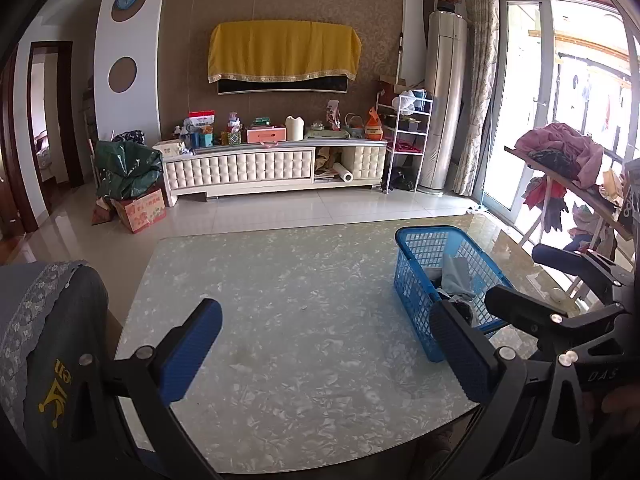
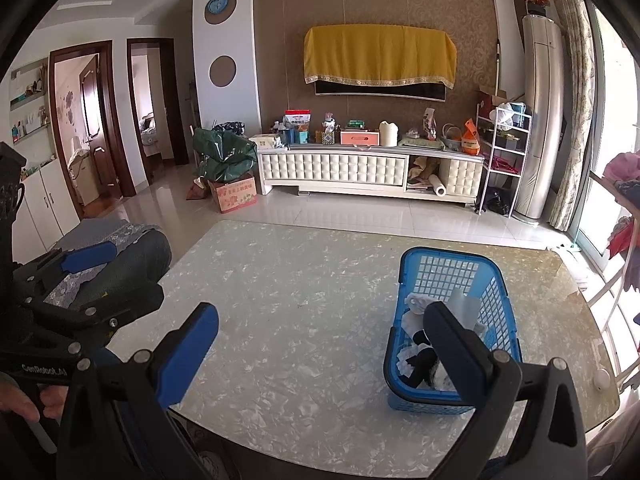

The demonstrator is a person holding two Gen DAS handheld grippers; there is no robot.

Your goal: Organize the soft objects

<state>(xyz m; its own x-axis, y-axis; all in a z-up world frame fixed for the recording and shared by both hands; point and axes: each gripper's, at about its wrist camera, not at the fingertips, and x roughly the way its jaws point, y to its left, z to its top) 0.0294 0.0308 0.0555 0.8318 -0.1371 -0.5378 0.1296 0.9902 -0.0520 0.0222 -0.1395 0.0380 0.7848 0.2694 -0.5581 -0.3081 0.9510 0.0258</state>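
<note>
Hovering with jaws spread and holding nothing, the left gripper [image 1: 324,348] and right gripper [image 2: 320,348] are facing the marbled counter [image 2: 300,320], where soft cloths [image 2: 416,356] are already lying in the blue basket [image 2: 496,300], so any next reach should be dropping in from above its rim.

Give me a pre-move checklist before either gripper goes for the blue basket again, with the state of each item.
1. Left gripper open and holding nothing: ok.
2. Right gripper open and holding nothing: ok.
3. Blue basket upright on the table: ok.
4. Soft items inside the basket, none draped over its rim: ok.
5. Loose soft items left on the tabletop: none visible; the near edge is hidden by the grippers, so cannot tell.
6. Small white object by the right table edge, what it is: cannot tell.
</note>
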